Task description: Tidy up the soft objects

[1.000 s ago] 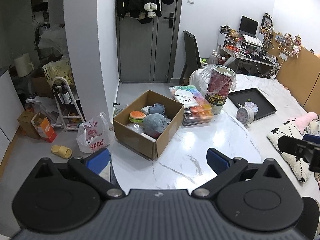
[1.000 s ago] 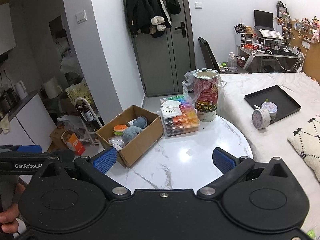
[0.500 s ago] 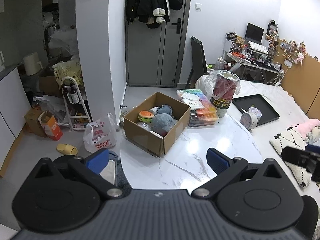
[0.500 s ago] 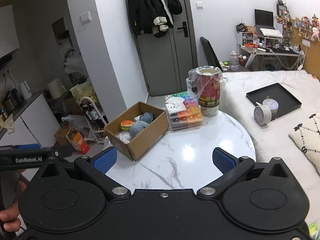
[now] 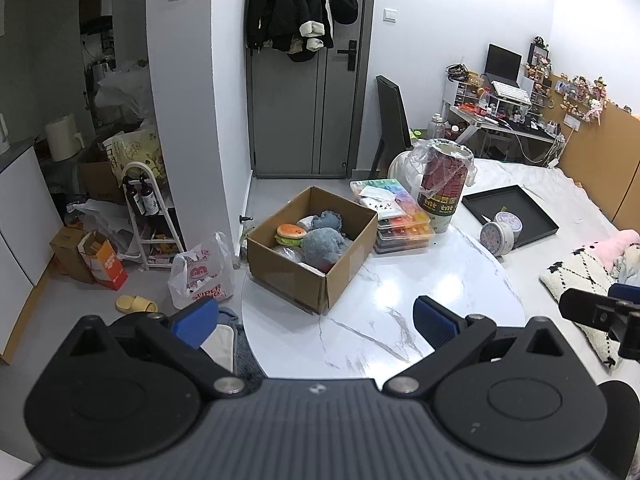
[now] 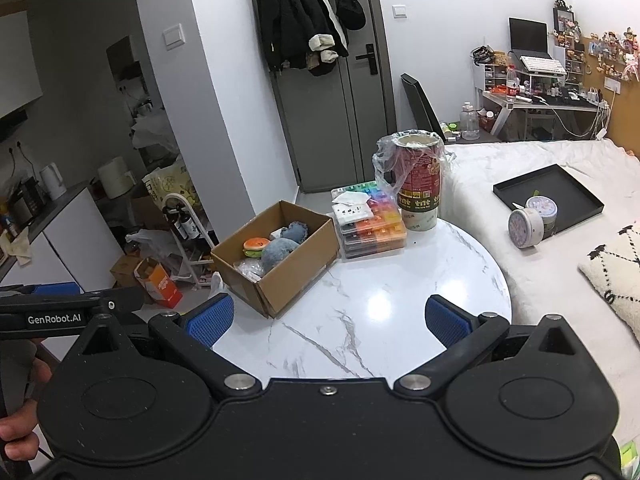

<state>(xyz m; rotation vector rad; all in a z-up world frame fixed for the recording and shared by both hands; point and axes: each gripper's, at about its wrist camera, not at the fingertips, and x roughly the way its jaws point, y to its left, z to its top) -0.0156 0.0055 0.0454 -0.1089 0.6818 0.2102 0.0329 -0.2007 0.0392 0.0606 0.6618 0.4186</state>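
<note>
An open cardboard box [image 5: 344, 256] [image 6: 292, 272] stands on the left of the round white marble table [image 5: 400, 320] [image 6: 380, 312]. Inside lie soft toys: a burger plush [image 5: 291, 233] [image 6: 256, 245], a round grey-blue plush [image 5: 323, 243] [image 6: 280, 252] and a smaller blue heart-shaped one [image 5: 329, 220] [image 6: 295, 230]. My left gripper [image 5: 316, 320] is open and empty, well back from the table's near edge. My right gripper [image 6: 328, 322] is open and empty, also held back above the near edge.
A stack of colourful compartment boxes [image 5: 400, 220] and a tall red can in plastic wrap [image 5: 444, 188] stand behind the box. A bed [image 5: 560, 208] with a black tray [image 5: 516, 212], two small tins and a cushion lies right. Bags, cartons and a rack crowd the floor left.
Both grippers have pulled back and risen away from the table, so the box and table look smaller and farther. Both stay open and empty.
</note>
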